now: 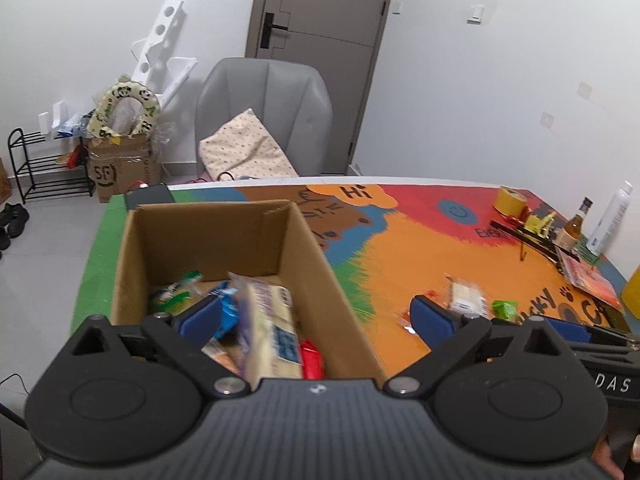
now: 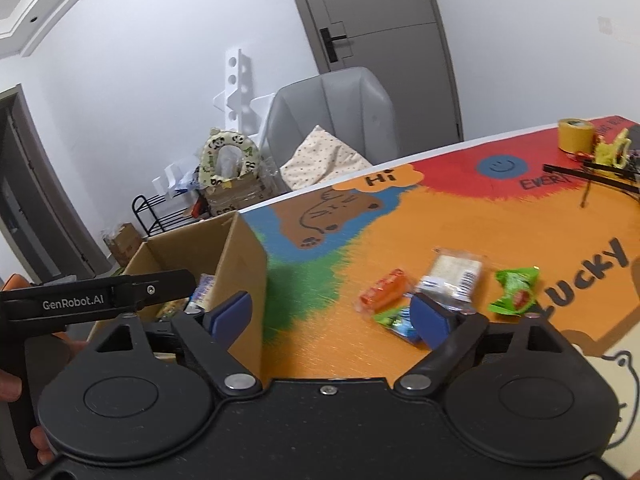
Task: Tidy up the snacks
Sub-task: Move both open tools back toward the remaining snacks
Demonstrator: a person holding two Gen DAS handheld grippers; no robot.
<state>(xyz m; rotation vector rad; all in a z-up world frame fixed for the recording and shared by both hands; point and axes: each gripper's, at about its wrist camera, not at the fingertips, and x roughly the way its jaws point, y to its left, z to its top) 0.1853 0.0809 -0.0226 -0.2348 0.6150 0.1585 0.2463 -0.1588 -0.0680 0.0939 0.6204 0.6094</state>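
An open cardboard box (image 1: 224,248) stands on the left of the colourful table mat. It holds a pale cracker packet (image 1: 272,328), a blue packet (image 1: 230,308), a green one (image 1: 176,292) and a red one (image 1: 312,360). My left gripper (image 1: 316,312) hovers open over the box's near right wall, holding nothing. Right of the box (image 2: 240,264), loose on the mat, lie an orange packet (image 2: 382,290), a clear cracker packet (image 2: 452,276), a green packet (image 2: 516,290) and a green-blue packet (image 2: 396,322). My right gripper (image 2: 332,312) is open and empty, its right finger just before those packets.
A yellow tape roll (image 1: 512,200), a brown bottle (image 1: 574,226), a white spray can (image 1: 610,220) and small clutter line the far right of the table. A grey chair (image 1: 264,112) with a cushion stands beyond the far edge. A person's hand holds each tool.
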